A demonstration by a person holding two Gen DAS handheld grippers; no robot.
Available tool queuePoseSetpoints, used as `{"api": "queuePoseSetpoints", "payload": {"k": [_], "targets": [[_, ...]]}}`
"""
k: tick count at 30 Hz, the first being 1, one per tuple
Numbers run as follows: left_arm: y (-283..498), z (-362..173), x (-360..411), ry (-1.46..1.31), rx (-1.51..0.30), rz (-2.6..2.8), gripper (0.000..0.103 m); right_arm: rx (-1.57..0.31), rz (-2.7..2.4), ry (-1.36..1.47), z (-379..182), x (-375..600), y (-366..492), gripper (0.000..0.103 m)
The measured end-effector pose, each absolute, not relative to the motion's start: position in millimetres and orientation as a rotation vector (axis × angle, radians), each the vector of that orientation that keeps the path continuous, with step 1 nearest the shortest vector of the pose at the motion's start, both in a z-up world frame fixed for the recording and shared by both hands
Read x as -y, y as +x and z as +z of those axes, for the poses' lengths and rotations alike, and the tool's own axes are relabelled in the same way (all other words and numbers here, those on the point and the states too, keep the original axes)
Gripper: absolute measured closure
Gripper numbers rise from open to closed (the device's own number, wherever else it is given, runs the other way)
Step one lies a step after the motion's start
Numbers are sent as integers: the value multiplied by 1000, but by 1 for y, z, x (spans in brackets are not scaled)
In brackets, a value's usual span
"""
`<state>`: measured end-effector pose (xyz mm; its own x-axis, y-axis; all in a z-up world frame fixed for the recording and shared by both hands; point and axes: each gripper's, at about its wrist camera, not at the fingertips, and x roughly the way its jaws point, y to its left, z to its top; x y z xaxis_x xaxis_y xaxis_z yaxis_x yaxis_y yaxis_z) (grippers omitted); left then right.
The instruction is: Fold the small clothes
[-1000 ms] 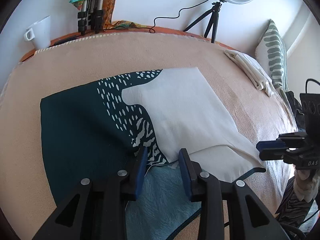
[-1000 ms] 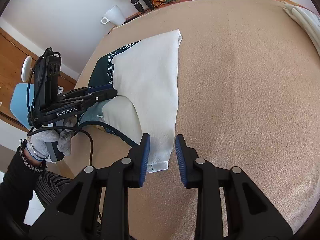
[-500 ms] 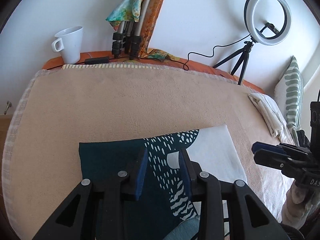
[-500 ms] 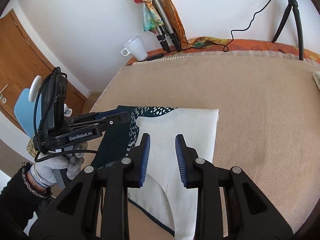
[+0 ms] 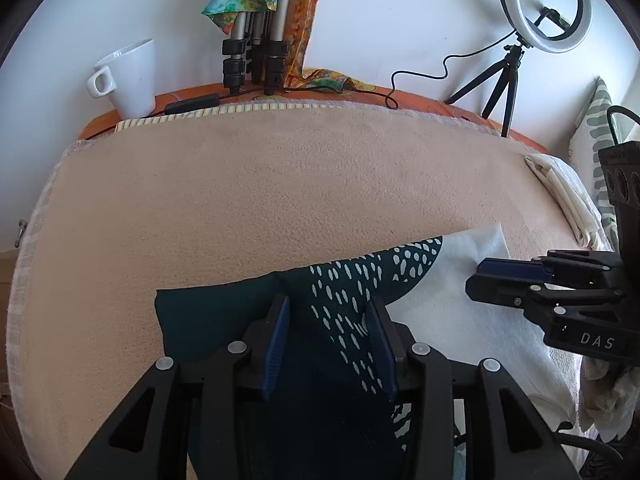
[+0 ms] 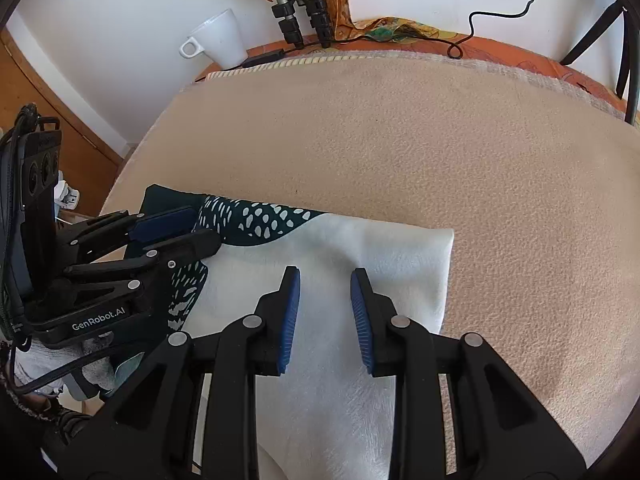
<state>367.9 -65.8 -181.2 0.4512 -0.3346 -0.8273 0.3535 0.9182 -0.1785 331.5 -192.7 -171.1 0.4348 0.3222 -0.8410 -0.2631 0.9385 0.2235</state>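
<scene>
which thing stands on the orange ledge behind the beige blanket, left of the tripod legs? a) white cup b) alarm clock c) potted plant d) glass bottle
a: a white cup with a handle stands on the orange ledge, left of the folded tripod legs.

left gripper (image 5: pixel 326 320) just widening, right gripper (image 6: pixel 325 292) agape

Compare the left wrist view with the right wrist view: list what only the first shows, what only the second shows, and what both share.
Only the left wrist view: the ring light on its small tripod, a striped pillow, and folded cream cloth at the blanket's right edge.

Only the right wrist view: the wooden door and the left hand-held gripper from the side.

Both: the white cup, the beige blanket, and the teal-and-white cloth.
</scene>
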Motion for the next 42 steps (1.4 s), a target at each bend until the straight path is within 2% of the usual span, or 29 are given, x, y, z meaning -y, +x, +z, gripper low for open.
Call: {"api": "queuePoseSetpoints", "payload": {"k": [3, 5, 6, 7, 8, 13, 16, 23, 30, 34, 42], "targets": [[358, -166, 44, -36, -999, -397, 64, -1035, 378, 73, -157, 209, 316, 75], [348, -157, 21, -168, -1013, -418, 57, -1010, 396, 96, -148, 221, 304, 71], [342, -154, 11, -221, -1016, -428, 54, -989, 405, 110, -144, 227, 297, 65], [335, -152, 2, -263, -1016, -434, 47, -964, 411, 127, -141, 233, 290, 50], [328, -150, -5, -291, -1018, -437, 45, -942, 414, 141, -138, 239, 283, 40], [303, -154, -37, -375, -1063, -436, 44, -925, 459, 151, -133, 256, 259, 38], [295, -168, -56, -466, -1115, -423, 44, -970, 471, 168, -139, 268, 249, 29], [294, -194, -62, -543, -1182, -445, 44, -1087, 522, 363, -177, 291, 257, 28], [300, -203, -65, -618, -1179, -514, 44, -1099, 582, 498, -199, 300, 267, 30], [305, -208, -71, -684, -1170, -547, 45, -1098, 632, 595, -208, 303, 276, 40], [318, -212, -66, -734, -1167, -605, 46, -1091, 696, 646, -214, 294, 288, 42]]}}
